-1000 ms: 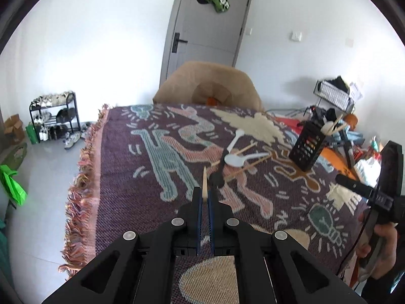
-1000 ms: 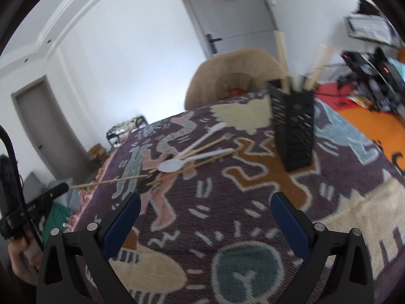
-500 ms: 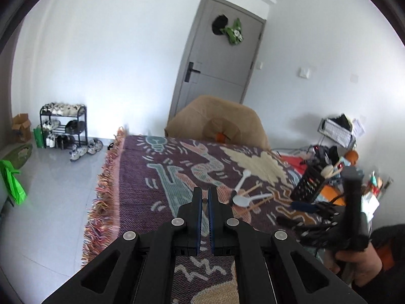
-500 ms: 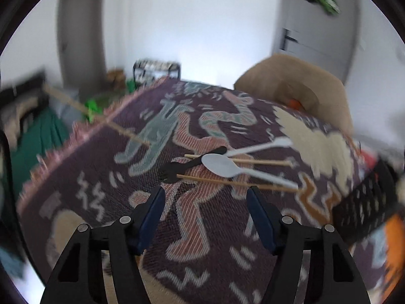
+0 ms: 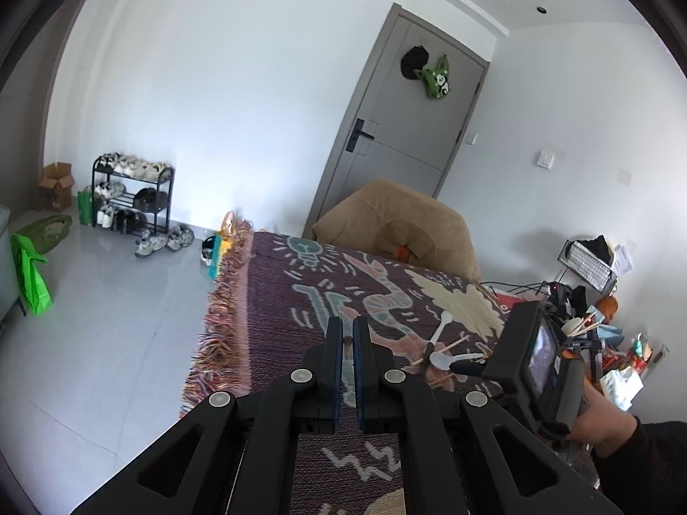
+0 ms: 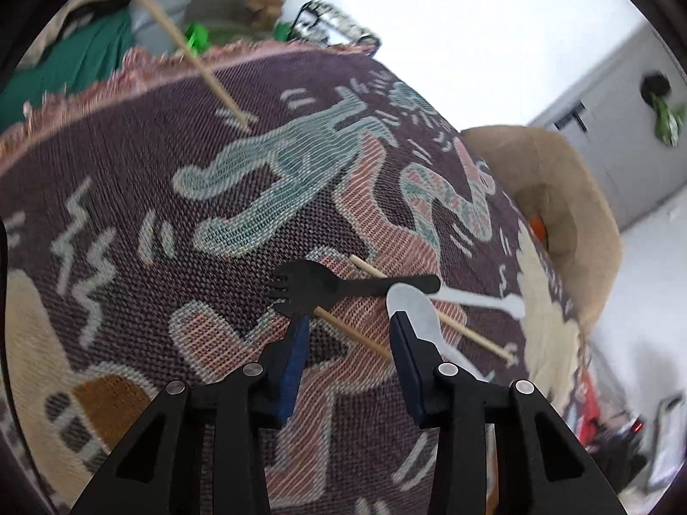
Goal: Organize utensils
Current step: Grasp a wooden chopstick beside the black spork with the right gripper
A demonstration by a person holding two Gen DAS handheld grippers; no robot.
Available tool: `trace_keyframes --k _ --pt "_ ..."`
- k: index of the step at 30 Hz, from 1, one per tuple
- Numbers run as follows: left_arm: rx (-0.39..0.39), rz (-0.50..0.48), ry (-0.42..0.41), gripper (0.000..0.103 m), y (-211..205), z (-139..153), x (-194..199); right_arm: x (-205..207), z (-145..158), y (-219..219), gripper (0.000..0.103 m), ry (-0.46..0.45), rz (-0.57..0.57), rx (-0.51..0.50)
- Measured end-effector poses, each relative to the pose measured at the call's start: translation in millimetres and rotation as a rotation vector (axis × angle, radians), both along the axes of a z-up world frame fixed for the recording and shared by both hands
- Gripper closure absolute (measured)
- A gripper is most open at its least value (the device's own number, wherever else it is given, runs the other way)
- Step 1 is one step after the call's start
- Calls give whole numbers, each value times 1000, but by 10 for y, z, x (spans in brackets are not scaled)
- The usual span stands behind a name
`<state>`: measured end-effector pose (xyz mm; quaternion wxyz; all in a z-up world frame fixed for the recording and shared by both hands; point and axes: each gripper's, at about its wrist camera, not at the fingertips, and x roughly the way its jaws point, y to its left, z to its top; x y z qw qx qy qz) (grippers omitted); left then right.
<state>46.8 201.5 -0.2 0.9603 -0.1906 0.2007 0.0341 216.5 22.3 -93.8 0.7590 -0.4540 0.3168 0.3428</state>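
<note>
We are looking down along the right tool [image 6: 348, 334] as its jaws are closing over a small heap of utensils on the bench, which is covered by a woven patterned cloth [image 6: 129, 163]. Between the blue pads, not yet touched by them, a thin wooden chopstick [image 6: 352, 329] is lying slantwise; its near end is sitting just under a black plastic fork [image 6: 326, 285] at about twelve o'clock from the tool, and a white plastic spoon [image 6: 412, 307] is resting at two o'clock, its bowl just beside the right pad. A second chopstick [image 6: 472, 337] is running off toward three o'clock. We are judging these pieces to be very light, stiff and rather slick, likely to roll or skid on the cloth, so a hold near the middle of the chopstick, clear of the fork's tines, seems safest. The left tool [image 5: 348, 343] is closed on another chopstick [image 6: 184, 49], which we are seeing end-on between its pads in the left view and reaching in from eleven o'clock in the right view. In the left view, a black mesh holder [image 5: 577, 334] with utensils already in it is standing at three o'clock, mostly hidden behind the right tool.
</note>
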Motion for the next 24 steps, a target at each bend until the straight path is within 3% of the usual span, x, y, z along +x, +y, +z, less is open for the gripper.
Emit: trace_keyframes --k 7,9,12,16,24 --pt "-12 6 -7 99 86 -6 -9 61 -71 164 65 -15 85 -120" --pt "-10 3 -8 99 82 -3 -10 99 -60 179 86 35 98 -128" --pt "-8 -2 -6 99 70 2 11 100 -72 175 90 48 102 -132" --pt "-12 -9 -10 99 47 40 37 96 176 43 98 75 71 -15" --pt "11 -40 -35 99 -119 192 37 208 926 -562 98 75 -57 277"
